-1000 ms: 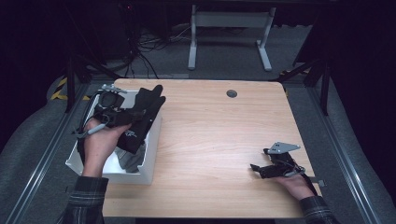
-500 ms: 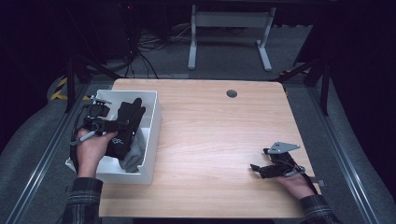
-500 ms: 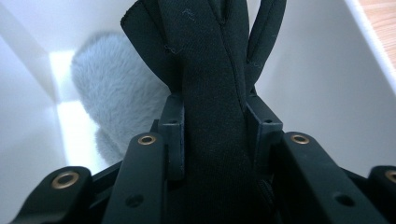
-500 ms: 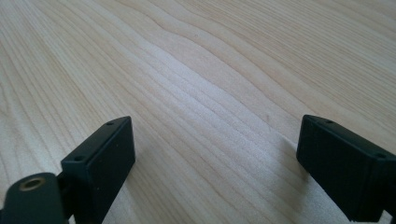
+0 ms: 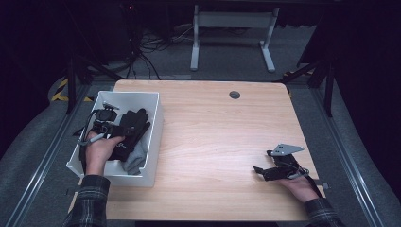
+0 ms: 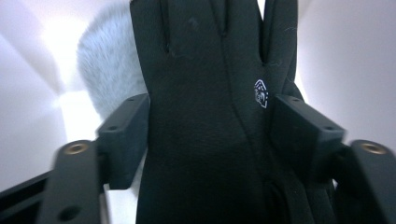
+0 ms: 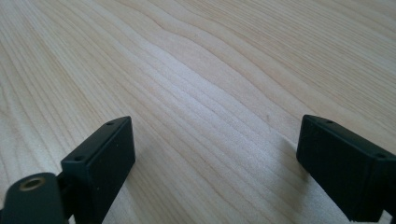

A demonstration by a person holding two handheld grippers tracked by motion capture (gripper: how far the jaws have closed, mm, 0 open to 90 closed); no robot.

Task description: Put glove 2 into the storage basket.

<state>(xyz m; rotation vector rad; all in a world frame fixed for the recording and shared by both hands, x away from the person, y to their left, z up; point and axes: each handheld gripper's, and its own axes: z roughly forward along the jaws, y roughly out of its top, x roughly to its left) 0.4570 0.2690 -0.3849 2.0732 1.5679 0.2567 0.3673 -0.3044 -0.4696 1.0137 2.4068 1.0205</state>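
At the left side of the wooden table (image 5: pixel 213 137) stands a white bin (image 5: pixel 153 142), and the left gripper (image 5: pixel 116 128) is down inside it with a black glove (image 5: pixel 135 124) lying between its jaws. The left gripper view looks along the glove (image 6: pixel 205 130), whose fingers point away from the camera toward the bin's white wall; a small white emblem sits near its right edge. The jaws have just been opening: they now stand apart on either side of the glove, which still lies between them, the right jaw close against its edge, so the hold looks let go rather than pinched. Beside the glove, further into the bin, lies a pale grey fluffy piece (image 6: pixel 109 70), seen from above as grey cloth (image 5: pixel 136 160) at the near end of the bin. The right gripper (image 5: pixel 265 171) rests low over the near right part of the table, its jaws spread wide with bare wood (image 7: pixel 196 93) between them.
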